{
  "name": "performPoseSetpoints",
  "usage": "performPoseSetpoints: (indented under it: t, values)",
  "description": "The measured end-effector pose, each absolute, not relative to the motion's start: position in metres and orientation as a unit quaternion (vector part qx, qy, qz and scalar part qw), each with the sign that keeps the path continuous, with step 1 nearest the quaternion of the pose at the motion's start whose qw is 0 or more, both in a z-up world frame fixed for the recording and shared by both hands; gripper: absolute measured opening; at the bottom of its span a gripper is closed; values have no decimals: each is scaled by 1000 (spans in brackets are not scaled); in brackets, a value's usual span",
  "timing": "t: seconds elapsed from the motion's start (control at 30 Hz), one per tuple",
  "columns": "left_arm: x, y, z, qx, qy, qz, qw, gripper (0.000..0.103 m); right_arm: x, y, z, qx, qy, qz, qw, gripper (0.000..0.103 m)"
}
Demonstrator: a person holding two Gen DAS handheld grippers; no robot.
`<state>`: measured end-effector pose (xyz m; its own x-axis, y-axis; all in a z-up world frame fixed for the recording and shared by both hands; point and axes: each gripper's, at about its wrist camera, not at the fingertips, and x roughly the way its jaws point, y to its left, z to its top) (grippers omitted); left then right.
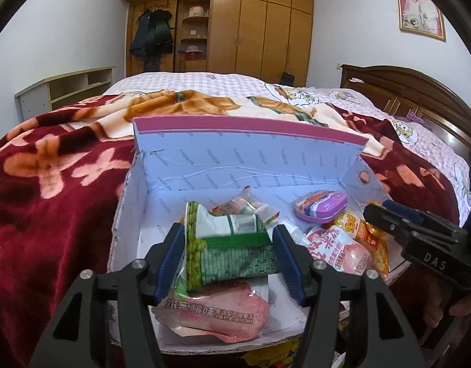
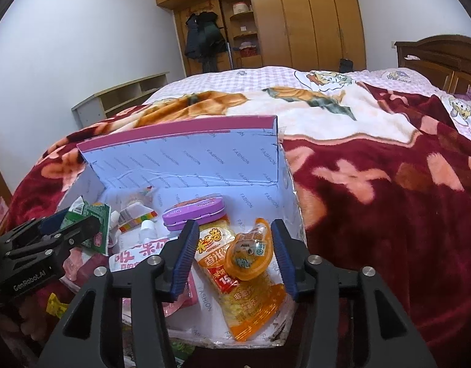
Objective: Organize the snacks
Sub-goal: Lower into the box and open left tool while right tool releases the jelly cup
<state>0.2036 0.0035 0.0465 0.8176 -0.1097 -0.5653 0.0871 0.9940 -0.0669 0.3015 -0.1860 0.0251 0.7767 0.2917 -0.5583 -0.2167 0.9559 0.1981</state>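
Note:
An open white cardboard box [image 1: 223,165] with a pink-edged lid lies on the bed; it also shows in the right wrist view [image 2: 186,159]. My left gripper [image 1: 227,257] is shut on a green pea snack bag [image 1: 232,245] and holds it over the box, above a pink peach-flavour pack [image 1: 217,312]. My right gripper [image 2: 232,254] is open over the box's right part, above an orange snack bag [image 2: 247,294] and an orange jelly cup [image 2: 249,253]. A purple tin [image 2: 194,211] lies further in. The green bag and left gripper [image 2: 79,224] show at the right wrist view's left.
A dark red floral blanket [image 2: 388,199] covers the bed around the box. A wooden headboard [image 1: 419,98] stands at right, wardrobes [image 1: 257,30] at the back, a low shelf [image 1: 67,89] at left. Loose wrappers [image 2: 56,305] lie below the box's near edge.

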Motion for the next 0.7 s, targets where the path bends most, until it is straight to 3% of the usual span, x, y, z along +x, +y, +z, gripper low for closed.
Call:
performPoseSetpoints:
  t: [0.7]
  values:
    - [169, -3, 72, -5, 291, -68, 954, 64, 263, -195, 34, 102, 302, 153, 935, 51]
